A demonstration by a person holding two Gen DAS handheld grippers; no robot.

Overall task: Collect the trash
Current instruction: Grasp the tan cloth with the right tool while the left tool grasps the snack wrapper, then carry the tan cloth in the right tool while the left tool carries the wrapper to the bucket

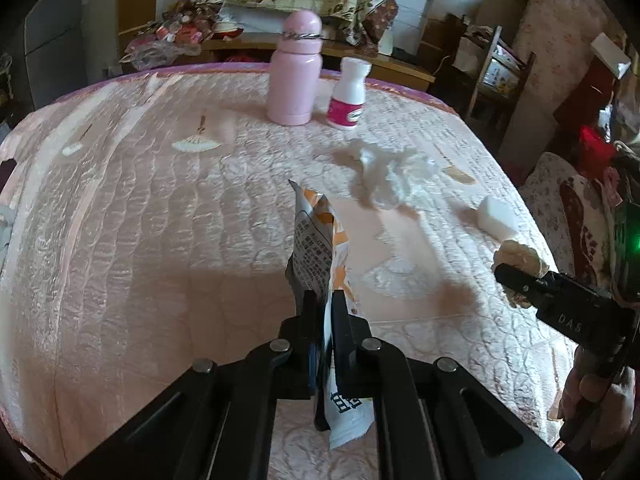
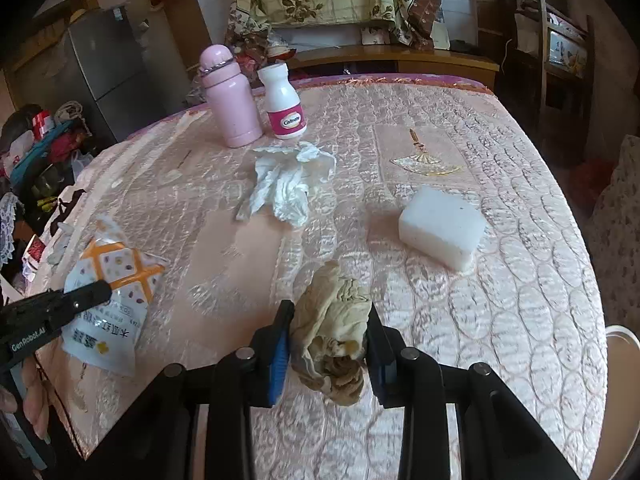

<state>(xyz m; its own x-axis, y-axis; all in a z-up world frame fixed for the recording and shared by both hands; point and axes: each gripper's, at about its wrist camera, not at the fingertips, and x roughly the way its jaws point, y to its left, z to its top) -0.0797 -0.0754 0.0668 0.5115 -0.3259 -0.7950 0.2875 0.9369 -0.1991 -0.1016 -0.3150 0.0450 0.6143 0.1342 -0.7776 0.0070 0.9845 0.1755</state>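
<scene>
Two pieces of trash are in our grip, one per hand. Our left gripper [image 1: 322, 300] has its fingers pinched narrow on a snack wrapper [image 1: 320, 236] (orange and white, printed text), which stands upright between the pads and pokes out past the tips. Our right gripper [image 2: 328, 320] is closed on a crumpled brown tissue [image 2: 336, 332]; the wad fills the gap between the fingers and bulges beyond both ends.

Ahead of the right fingertips, on the pink quilted bedcover [image 2: 500, 300], a crumpled white tissue [image 2: 288, 184] lies loose. Ahead and right of those tips sits a white foam block [image 2: 440, 228], apart from the tissue. Farther ahead, past the white tissue, a pink flask [image 2: 232, 100] and a white pill bottle [image 2: 284, 100] stand upright just beside each other. In the right wrist view, the left gripper and wrapper show off to the left of the right fingers.
</scene>
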